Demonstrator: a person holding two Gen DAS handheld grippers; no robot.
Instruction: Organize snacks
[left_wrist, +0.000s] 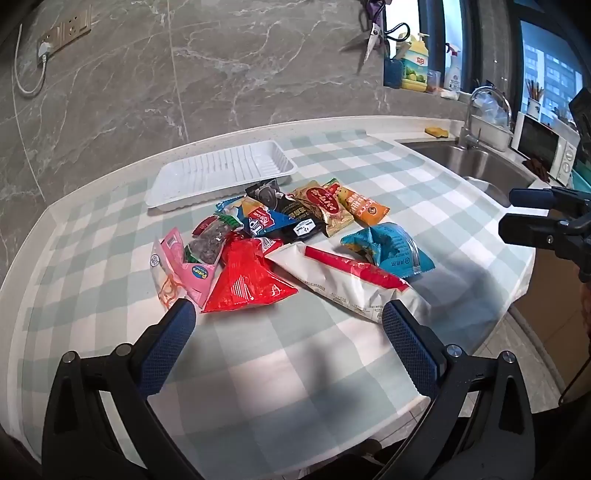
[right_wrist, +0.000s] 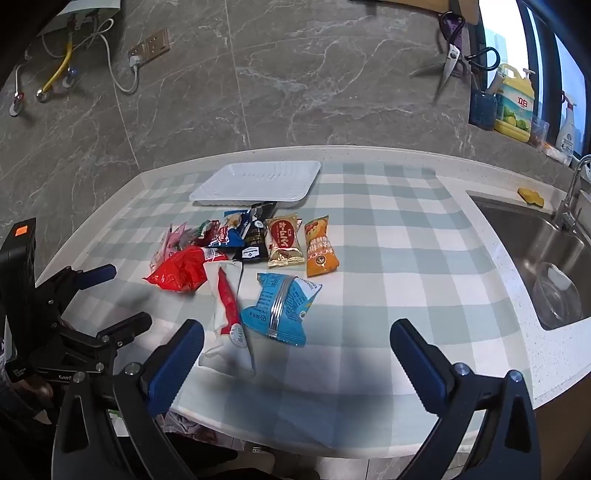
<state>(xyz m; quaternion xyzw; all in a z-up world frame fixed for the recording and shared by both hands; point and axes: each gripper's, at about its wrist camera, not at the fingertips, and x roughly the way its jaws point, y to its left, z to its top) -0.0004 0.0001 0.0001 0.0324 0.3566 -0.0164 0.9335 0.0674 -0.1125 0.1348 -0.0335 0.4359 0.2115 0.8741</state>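
Note:
A heap of snack packets lies on the checked cloth in front of an empty white tray (left_wrist: 221, 173) (right_wrist: 258, 181). Nearest me are a red packet (left_wrist: 243, 280) (right_wrist: 181, 271), a white packet with a red stripe (left_wrist: 343, 277) (right_wrist: 229, 314) and a blue packet (left_wrist: 388, 247) (right_wrist: 280, 302). Behind them lie orange (right_wrist: 320, 247), gold (right_wrist: 284, 240), black (right_wrist: 255, 236) and pink (left_wrist: 184, 266) packets. My left gripper (left_wrist: 288, 314) (right_wrist: 122, 297) hovers open just short of the red and white packets. My right gripper (right_wrist: 297, 332) (left_wrist: 517, 212) hovers open near the blue packet. Neither holds anything.
A steel sink (right_wrist: 535, 236) with a glass bowl (right_wrist: 557, 295) is sunk into the counter on the right, with a faucet and a yellow sponge (right_wrist: 530, 195) behind it. A microwave (left_wrist: 546, 147) stands beyond. Scissors (right_wrist: 448, 66) hang on the marble wall. The counter's front edge is close.

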